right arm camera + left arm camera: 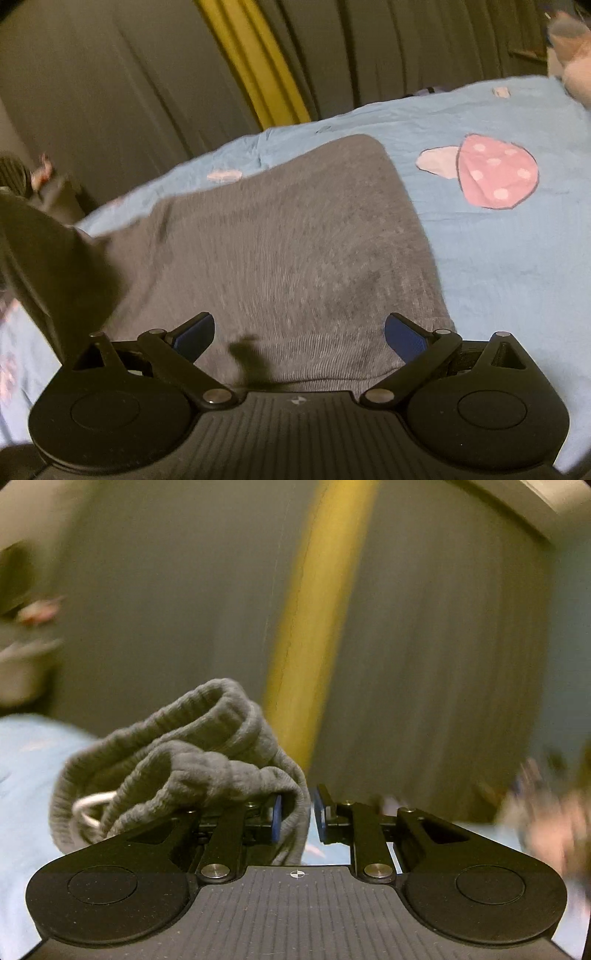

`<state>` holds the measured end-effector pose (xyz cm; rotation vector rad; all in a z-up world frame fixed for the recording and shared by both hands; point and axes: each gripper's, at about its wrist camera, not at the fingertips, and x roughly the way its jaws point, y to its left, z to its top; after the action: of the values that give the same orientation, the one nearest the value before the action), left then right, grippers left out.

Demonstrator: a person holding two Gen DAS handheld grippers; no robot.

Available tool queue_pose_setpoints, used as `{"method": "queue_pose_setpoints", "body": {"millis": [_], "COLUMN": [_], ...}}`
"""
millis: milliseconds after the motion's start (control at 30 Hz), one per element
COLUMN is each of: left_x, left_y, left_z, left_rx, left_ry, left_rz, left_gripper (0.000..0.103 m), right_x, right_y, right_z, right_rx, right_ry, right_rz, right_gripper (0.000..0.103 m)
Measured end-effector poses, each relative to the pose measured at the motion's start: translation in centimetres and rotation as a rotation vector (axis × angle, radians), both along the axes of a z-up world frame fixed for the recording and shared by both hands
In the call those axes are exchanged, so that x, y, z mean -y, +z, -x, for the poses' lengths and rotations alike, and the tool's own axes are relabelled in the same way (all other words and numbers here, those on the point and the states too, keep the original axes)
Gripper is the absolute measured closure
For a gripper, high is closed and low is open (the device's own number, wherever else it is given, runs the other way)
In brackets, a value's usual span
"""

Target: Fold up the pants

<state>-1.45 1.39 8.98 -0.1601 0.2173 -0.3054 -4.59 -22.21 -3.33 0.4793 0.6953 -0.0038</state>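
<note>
The grey pants [288,236] lie spread flat on the light blue bedspread [498,258] in the right wrist view. My right gripper [299,336] is open and empty just above their near edge. In the left wrist view my left gripper [298,814] is nearly shut on a fold of the pants' ribbed waistband [184,760], lifted off the bed. The bunched waistband hangs over the left finger, and a white drawstring [88,808] shows in it. The dark shape at the left of the right wrist view is the other gripper [55,258].
Grey curtains with a yellow strip [255,62] hang behind the bed. A pink mushroom print [495,173] is on the bedspread right of the pants. A pinkish object [576,74] lies at the far right corner. The left wrist view is motion-blurred.
</note>
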Motion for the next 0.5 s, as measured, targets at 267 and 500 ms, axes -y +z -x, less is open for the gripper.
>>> {"method": "queue_pose_setpoints", "body": {"millis": [267,500], "left_x": [13.5,6.1], "left_y": [-8.4,-6.0], "left_z": [-0.6,1.0], "left_rx": [-0.348,-0.329], "left_ry": [-0.376,-0.095], "left_rz": [-0.393,-0.131], "left_gripper": [0.067,0.015], "right_x": [4.0,5.5], "right_y": [0.3,0.3], "right_z": [1.6,1.4], "right_rx": [0.037,0.05], "right_ry": [-0.126,-0.154], "right_rz": [-0.224,-0.355], "right_gripper": [0.006,0.004]}}
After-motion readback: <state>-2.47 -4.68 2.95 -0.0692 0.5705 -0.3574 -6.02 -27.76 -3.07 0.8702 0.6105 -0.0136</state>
